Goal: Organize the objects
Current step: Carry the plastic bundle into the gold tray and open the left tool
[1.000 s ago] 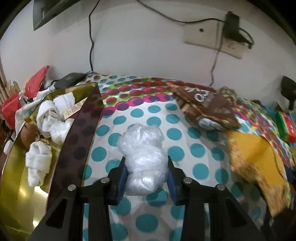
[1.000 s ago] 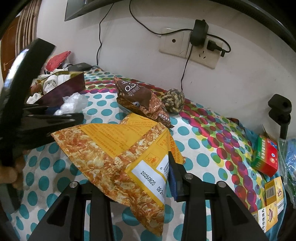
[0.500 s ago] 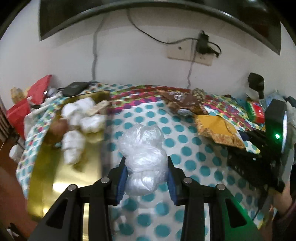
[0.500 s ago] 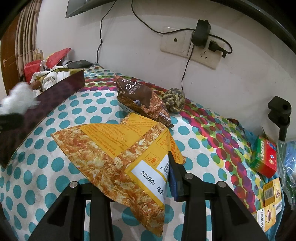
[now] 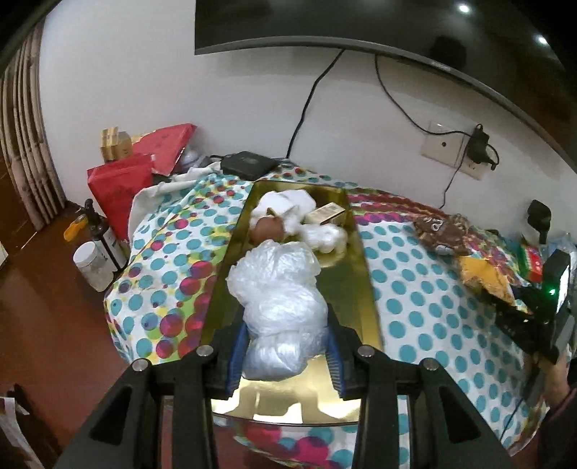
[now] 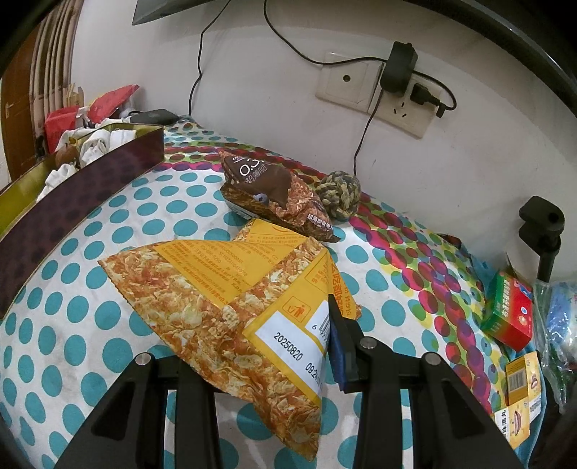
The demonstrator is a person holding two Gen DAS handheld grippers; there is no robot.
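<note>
Plastic bag bundle clamped in left claw above gold box, long axis pointing away; right claw clamped on yellow snack bag.

This is a lived-in room of a home. A surface under a bright polka-dot cloth carries snack bags, a rope ball and small medicine boxes, below a wall-mounted screen and a wall socket with a charger plugged in. Red gift bags, bottles on a dark wooden floor and a gold tray of rolled socks complete the household clutter.
</note>
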